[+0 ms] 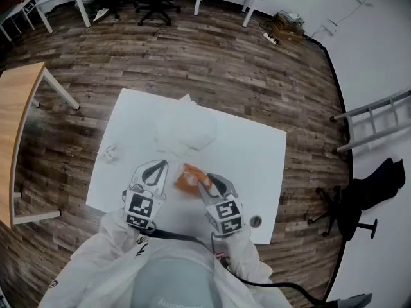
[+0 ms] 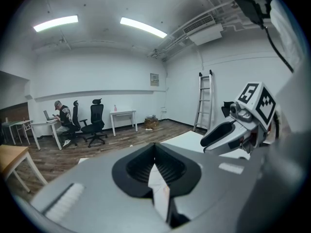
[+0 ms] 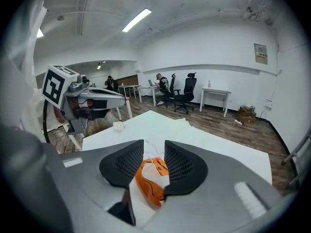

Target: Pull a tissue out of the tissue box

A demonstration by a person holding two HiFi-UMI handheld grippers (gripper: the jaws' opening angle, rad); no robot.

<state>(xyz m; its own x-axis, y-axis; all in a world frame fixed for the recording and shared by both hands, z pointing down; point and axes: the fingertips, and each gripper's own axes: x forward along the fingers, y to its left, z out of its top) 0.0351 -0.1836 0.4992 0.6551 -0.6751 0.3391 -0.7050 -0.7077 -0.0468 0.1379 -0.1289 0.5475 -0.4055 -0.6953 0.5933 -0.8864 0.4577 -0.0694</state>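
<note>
An orange tissue pack (image 1: 188,178) lies on the white table (image 1: 257,153) in front of me. My right gripper (image 1: 209,179) is at the pack's right end. In the right gripper view its jaws (image 3: 154,147) stand open, and the pack (image 3: 151,178) with its white tissue opening shows in the gap, untouched by the pads. My left gripper (image 1: 160,167) hovers just left of the pack, apart from it. Its fingertips (image 2: 155,146) meet. A white sliver shows between the pads lower down; table or tissue, I cannot tell.
Loose flat tissues (image 1: 186,130) lie spread at the table's far side, and a crumpled one (image 1: 110,153) sits at its left. A small round object (image 1: 255,221) is near the front right corner. A wooden table (image 1: 16,108), a ladder (image 1: 379,117) and an office chair (image 1: 359,201) stand around.
</note>
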